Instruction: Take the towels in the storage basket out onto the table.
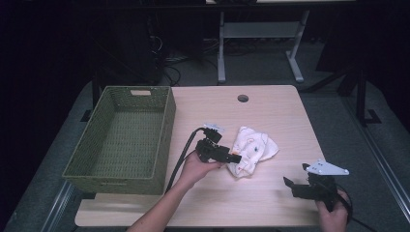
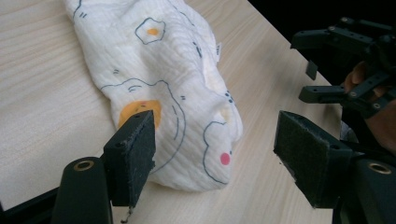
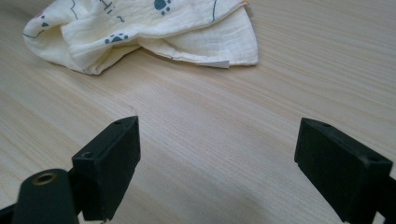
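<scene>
On table (image 1: 270, 111), cloth (image 1: 251, 150) is lying lengthwise away from left gripper (image 2: 215, 154), both grippers gaping wide, gripping nothing; right gripper (image 3: 217, 163) is hovering apart.

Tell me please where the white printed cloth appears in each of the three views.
High view: the white printed cloth lies mid-table, right of the left gripper.
Left gripper view: upper centre, reaching down between the open jaws.
Right gripper view: top left.
Shared landmark: the wooden table.
</scene>
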{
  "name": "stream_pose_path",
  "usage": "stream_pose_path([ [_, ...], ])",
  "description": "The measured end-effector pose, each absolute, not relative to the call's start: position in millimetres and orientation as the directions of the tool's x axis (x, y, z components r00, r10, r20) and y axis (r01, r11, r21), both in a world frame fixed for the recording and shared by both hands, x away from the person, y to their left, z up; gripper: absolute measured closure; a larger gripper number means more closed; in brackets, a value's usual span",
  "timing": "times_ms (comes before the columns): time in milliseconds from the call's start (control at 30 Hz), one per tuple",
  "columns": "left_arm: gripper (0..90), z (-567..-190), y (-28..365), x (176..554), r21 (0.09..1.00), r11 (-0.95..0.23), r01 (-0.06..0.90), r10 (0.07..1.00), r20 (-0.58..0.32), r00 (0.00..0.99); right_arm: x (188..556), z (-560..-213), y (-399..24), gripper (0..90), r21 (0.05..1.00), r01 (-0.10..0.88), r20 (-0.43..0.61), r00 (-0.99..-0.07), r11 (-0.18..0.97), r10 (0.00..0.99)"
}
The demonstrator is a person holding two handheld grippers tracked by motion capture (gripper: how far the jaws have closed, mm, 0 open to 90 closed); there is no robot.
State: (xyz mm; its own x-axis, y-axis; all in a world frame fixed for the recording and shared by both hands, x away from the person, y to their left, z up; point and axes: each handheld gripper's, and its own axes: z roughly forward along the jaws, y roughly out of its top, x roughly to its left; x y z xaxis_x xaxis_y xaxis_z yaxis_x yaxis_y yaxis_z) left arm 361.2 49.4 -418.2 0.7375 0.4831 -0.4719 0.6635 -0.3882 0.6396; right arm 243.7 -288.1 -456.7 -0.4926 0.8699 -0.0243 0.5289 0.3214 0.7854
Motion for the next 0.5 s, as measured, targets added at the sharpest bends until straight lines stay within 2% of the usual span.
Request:
stream_pose_path([
  [500,28.3,-420,65,336,0.665,-0.403,0.629,0.46,-0.447,0.767,244,-459,-287,14.0,0.772,0.537,-0.029,-0.504,0.34,0.863],
])
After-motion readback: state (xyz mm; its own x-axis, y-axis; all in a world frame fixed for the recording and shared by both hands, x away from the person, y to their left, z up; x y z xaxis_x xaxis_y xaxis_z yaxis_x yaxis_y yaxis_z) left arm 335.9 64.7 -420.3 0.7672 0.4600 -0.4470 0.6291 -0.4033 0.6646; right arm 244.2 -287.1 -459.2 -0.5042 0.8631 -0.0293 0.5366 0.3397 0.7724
